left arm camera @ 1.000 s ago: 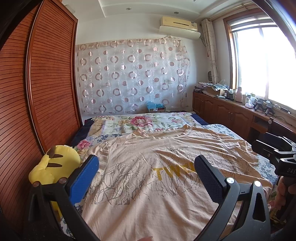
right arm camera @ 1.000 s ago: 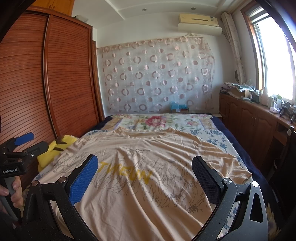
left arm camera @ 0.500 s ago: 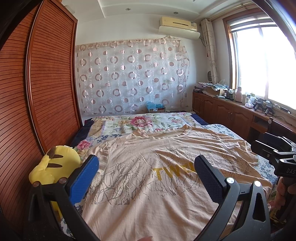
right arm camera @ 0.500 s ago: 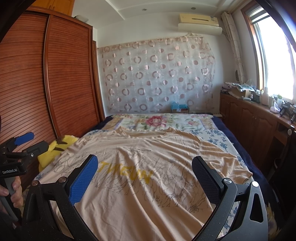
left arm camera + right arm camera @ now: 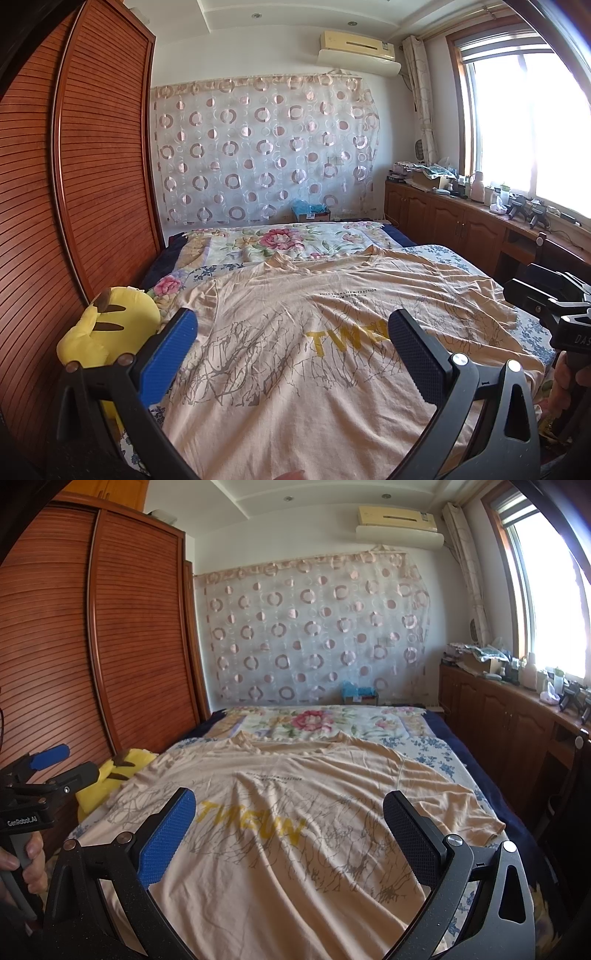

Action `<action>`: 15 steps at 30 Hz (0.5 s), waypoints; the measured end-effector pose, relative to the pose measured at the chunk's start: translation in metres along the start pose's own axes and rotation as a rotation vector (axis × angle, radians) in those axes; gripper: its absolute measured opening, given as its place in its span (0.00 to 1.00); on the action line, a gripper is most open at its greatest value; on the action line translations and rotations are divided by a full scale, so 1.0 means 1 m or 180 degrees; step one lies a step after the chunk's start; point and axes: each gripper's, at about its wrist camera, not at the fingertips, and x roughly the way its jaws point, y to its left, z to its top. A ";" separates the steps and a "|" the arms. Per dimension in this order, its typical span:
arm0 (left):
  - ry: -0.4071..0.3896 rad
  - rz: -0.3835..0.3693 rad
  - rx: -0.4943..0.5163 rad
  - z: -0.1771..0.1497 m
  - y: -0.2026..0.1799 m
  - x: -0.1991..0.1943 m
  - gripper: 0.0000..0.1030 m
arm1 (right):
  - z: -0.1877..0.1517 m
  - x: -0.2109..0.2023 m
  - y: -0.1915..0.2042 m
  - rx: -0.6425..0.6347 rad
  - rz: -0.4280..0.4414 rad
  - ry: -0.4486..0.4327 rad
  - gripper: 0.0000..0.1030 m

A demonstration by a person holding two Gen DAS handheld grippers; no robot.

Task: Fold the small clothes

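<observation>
A peach T-shirt (image 5: 295, 354) with yellow lettering and grey branch print lies spread flat on the bed, collar at the far end; it also shows in the right wrist view (image 5: 295, 812). My left gripper (image 5: 291, 343) is open and empty, held above the shirt's near hem on the left side. My right gripper (image 5: 290, 821) is open and empty above the hem on the right side. Each gripper shows at the edge of the other's view, the right one (image 5: 554, 306) and the left one (image 5: 44, 771).
A yellow plush toy (image 5: 107, 328) lies at the bed's left edge against a wooden wardrobe (image 5: 74, 203). A floral bedsheet (image 5: 280, 240) covers the bed's far end. Wooden cabinets (image 5: 461, 221) with clutter run along the right wall under the window.
</observation>
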 end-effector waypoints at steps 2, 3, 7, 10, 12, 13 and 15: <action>0.0016 -0.0009 -0.0006 0.000 0.002 0.001 1.00 | 0.000 0.001 0.000 0.0000 -0.0003 0.0001 1.00; 0.0029 -0.0009 -0.0010 -0.001 0.003 0.003 1.00 | -0.002 0.002 0.004 0.0001 0.0001 0.0008 1.00; 0.0084 -0.0016 -0.0009 -0.007 0.009 0.010 1.00 | -0.004 0.001 0.006 0.0021 0.0033 0.0028 1.00; 0.0149 0.0005 -0.0029 -0.016 0.014 0.019 1.00 | -0.014 0.017 0.010 0.0036 0.0054 0.0077 1.00; 0.0207 0.0009 -0.0046 -0.021 0.018 0.025 1.00 | -0.018 0.022 0.010 0.0047 0.0087 0.0122 1.00; 0.0233 0.0013 -0.0059 -0.023 0.021 0.027 1.00 | -0.018 0.023 0.009 0.0047 0.0098 0.0144 1.00; 0.0284 0.0023 -0.0081 -0.027 0.026 0.031 1.00 | -0.020 0.028 0.010 0.0036 0.0106 0.0185 1.00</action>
